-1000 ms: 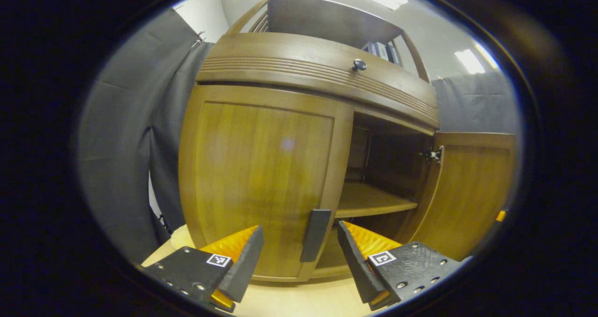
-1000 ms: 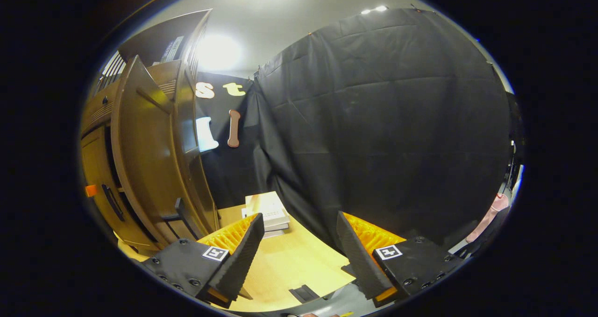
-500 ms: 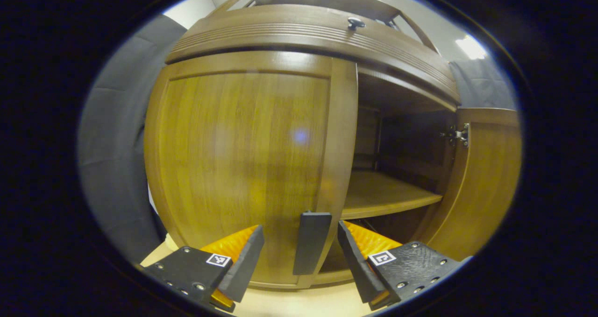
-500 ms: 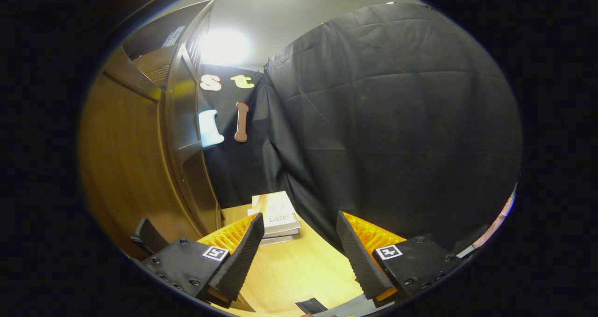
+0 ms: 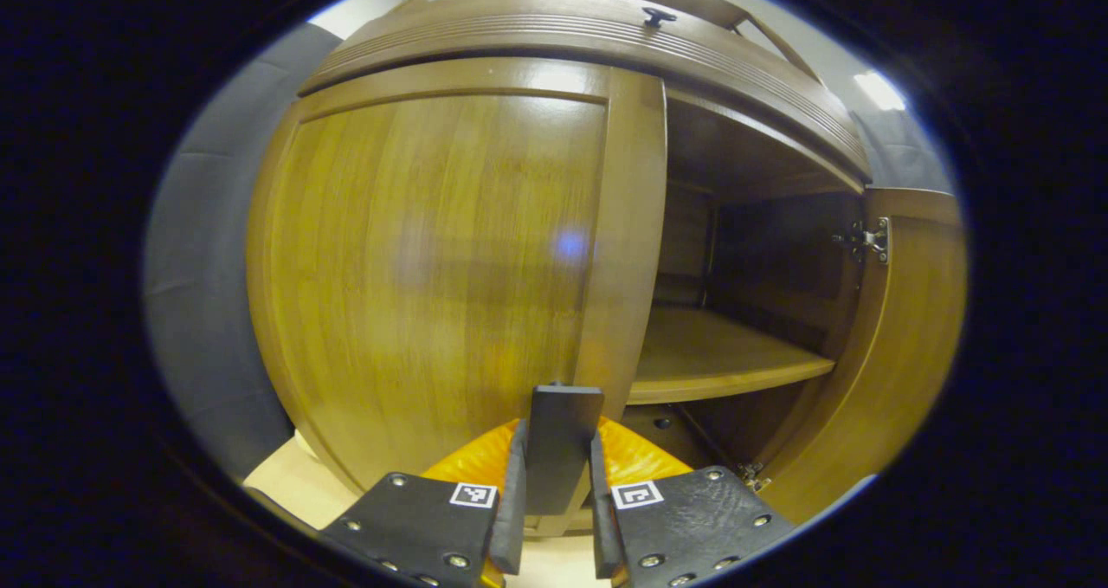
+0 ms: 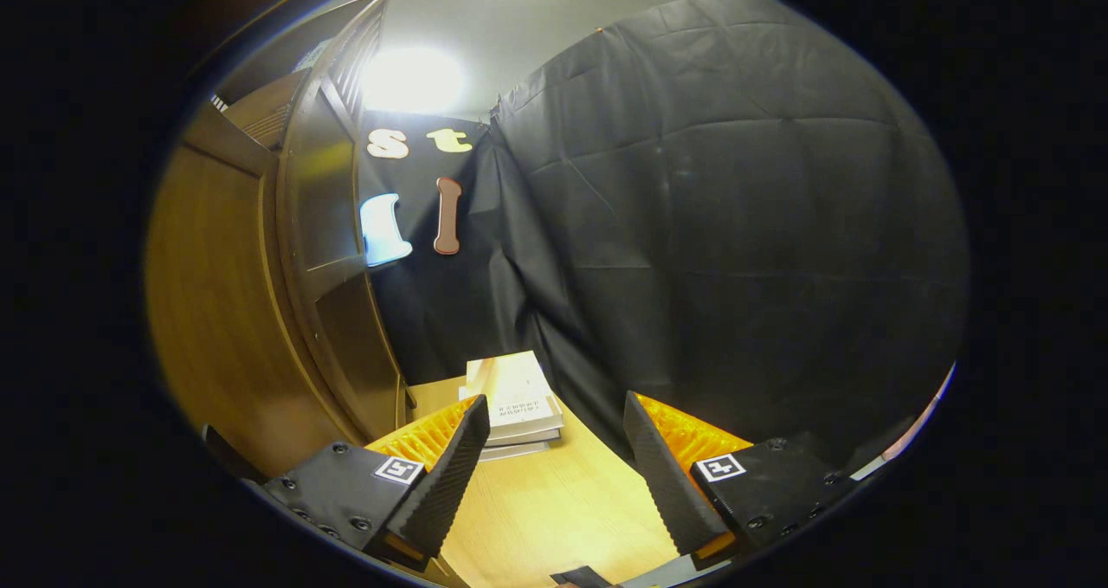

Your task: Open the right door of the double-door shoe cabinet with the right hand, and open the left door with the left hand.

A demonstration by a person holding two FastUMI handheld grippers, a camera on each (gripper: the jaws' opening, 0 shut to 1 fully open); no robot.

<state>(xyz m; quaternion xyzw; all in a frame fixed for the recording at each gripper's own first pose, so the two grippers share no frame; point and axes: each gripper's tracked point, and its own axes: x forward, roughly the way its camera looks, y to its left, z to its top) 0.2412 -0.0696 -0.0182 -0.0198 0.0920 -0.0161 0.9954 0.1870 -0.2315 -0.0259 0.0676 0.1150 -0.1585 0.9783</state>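
Note:
In the left gripper view the wooden shoe cabinet's left door (image 5: 433,259) stands closed, and its dark flat handle (image 5: 561,436) sits at the door's right edge. My left gripper (image 5: 554,475) is shut on that handle, one finger on each side. The right door (image 5: 900,345) hangs swung open at the right, baring an inner shelf (image 5: 718,367). In the right gripper view the right gripper (image 6: 554,462) is open with nothing between its fingers, beside the open right door (image 6: 225,311) at its left.
A drawer front with a dark knob (image 5: 658,16) runs above the doors. A stack of books (image 6: 515,402) lies on the pale floor (image 6: 554,510) by the cabinet's side. Black cloth (image 6: 736,224) hangs behind and to the right.
My left gripper moved in on the left door's handle and closed on it. The right gripper drifted slightly along the open right door and stayed open.

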